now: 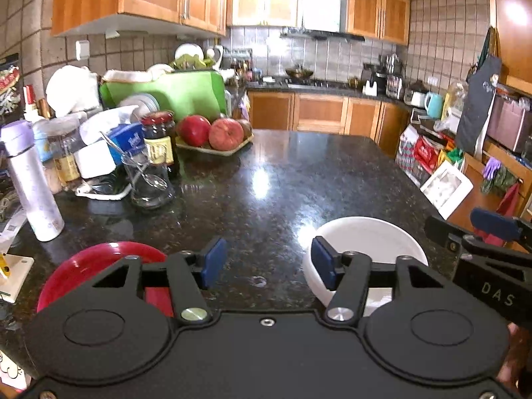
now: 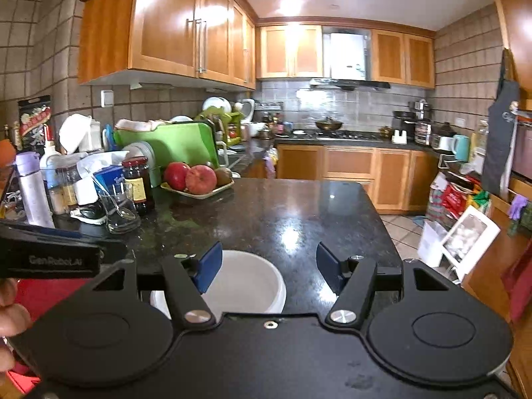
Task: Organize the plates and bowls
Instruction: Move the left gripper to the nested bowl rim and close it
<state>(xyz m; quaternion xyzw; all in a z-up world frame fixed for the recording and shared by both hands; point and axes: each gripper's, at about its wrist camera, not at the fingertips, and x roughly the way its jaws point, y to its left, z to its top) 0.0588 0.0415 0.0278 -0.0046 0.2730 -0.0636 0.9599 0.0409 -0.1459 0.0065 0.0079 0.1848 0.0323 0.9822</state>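
A white bowl [image 1: 369,242] sits on the dark granite counter [image 1: 282,179] near its front edge. A red plate [image 1: 96,262] lies to its left. My left gripper [image 1: 267,264] is open and empty, above the bare counter between plate and bowl. In the right wrist view the white bowl [image 2: 246,282] is below my right gripper [image 2: 266,269], which is open and empty, its left finger over the bowl. The red plate [image 2: 36,294] shows at the lower left, mostly hidden. The right gripper also shows at the right edge of the left wrist view [image 1: 492,229].
The counter's left side is crowded: a purple flask [image 1: 30,179], jars [image 1: 159,139], a glass with a spoon [image 1: 146,179] and a tray of apples [image 1: 212,136]. The counter's right edge [image 2: 382,219] drops to the floor, with bags and a white frame [image 2: 468,236] beyond.
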